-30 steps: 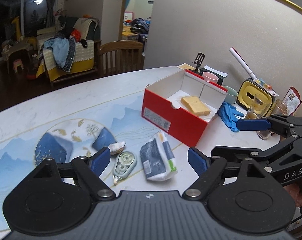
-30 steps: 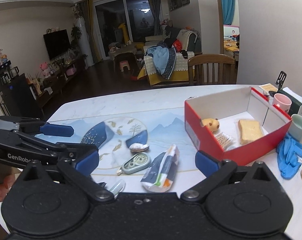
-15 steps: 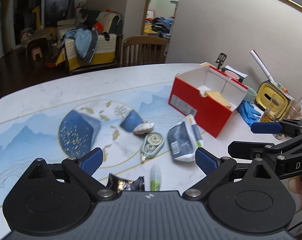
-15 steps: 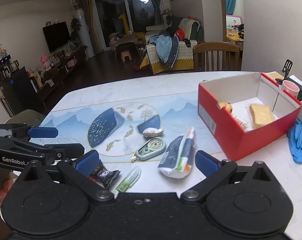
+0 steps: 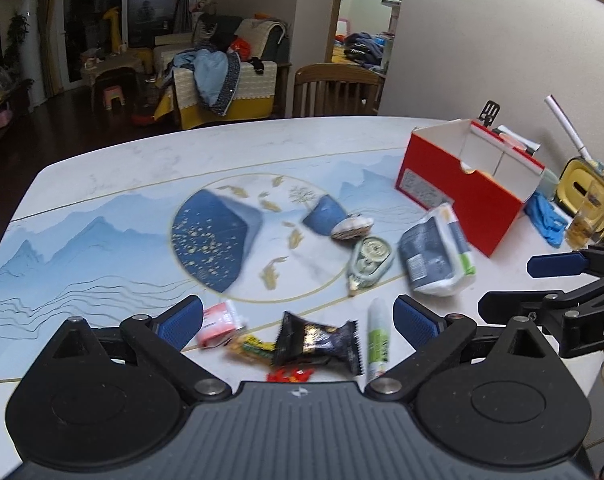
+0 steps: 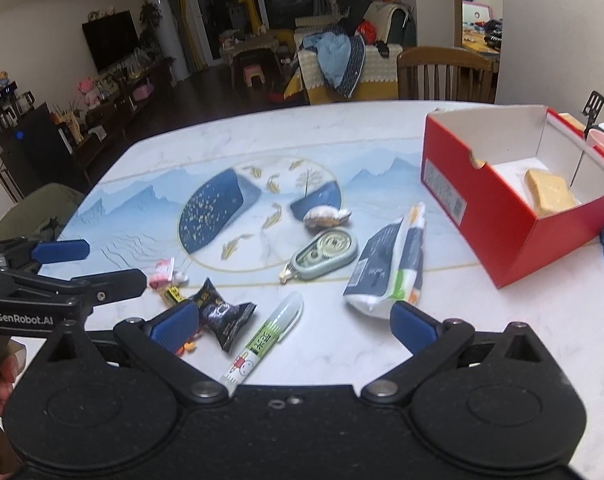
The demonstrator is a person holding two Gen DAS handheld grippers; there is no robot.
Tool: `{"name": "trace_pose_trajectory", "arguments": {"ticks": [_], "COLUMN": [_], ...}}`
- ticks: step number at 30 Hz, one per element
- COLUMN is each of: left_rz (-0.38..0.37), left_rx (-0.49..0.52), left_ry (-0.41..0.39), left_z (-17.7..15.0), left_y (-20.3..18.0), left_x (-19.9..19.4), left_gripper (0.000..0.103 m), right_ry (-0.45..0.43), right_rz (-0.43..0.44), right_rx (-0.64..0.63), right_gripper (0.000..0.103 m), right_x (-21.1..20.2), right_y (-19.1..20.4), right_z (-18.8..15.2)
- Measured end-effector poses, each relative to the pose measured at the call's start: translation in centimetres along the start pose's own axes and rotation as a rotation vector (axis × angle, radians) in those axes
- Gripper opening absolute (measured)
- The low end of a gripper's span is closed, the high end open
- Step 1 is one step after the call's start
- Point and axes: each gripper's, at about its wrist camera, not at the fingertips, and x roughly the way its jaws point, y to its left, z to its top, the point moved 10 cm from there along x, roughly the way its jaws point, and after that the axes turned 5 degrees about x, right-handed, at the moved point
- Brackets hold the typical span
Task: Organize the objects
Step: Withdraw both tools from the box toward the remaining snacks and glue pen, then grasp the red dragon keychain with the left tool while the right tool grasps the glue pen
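1. We hold the left gripper above the near edge of the table. Its jaws stand wide and have just been opening; nothing is gripped between them.
2. We hold the right gripper beside it, also above the near edge. Its jaws stand wide apart and grip nothing.
3. In the left wrist view, the black snack packet lies on the table below the gap between the left jaws, with a pink packet to its left and a glue stick to its right.
4. In the right wrist view, the glue stick lies diagonally between the right jaws, and the black snack packet lies just beside the left blue pad.
5. Farther in, a correction tape dispenser lies on the table, just in front of a shell.
6. A tissue pack lies between the dispenser and the red box.
7. The red box stands open at the right of the table. A yellow sponge lies inside it.
8. A blue glove lies on the table beside the far side of the red box.
9. The left wrist picture shows motion blur, so we cannot read the packet labels.
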Motion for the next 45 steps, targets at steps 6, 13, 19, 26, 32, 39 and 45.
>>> {"name": "trace_pose_trajectory", "arguments": {"ticks": [6,13,19,26,32,39,45], "left_rz": [0.009,0.002,-0.007,0.019,0.031,0.031,0.019], "left_rx": [0.007,-0.008,0.023,0.096,0.126,0.13,0.142], "left_ry": [0.041,0.094,0.107,0.123,0.125,0.122,0.123], "left_z": [-2.6,-5.6,-7.2,-8.2,-8.5,-8.5,-8.5], "left_y": [1.3,2.2,1.9,1.4,1.2,0.9,0.3], "left_x": [0.7,2.7,4.4,6.2,7.3,7.8,7.9], "left_gripper": [0.102,0.102,0.102,0.102,0.102,0.101,0.086], "right_ry": [0.043,0.102,0.144,0.181,0.215,0.249,0.257], "right_rz": [-0.019,-0.039,-0.06,-0.094,-0.112,-0.103,-0.097], "right_rx": [-0.025,-0.061,-0.095,-0.122,-0.134,-0.133,-0.126], "right_gripper": [0.102,0.101,0.1,0.098,0.093,0.083,0.079], "right_x": [2.1,4.7,6.8,9.0,10.5,11.4,11.6], "right_y": [0.8,1.3,1.7,1.8,1.8,2.2,2.1], "right_z": [-1.2,-2.9,-4.0,-4.3,-4.8,-5.2,-5.5]}}
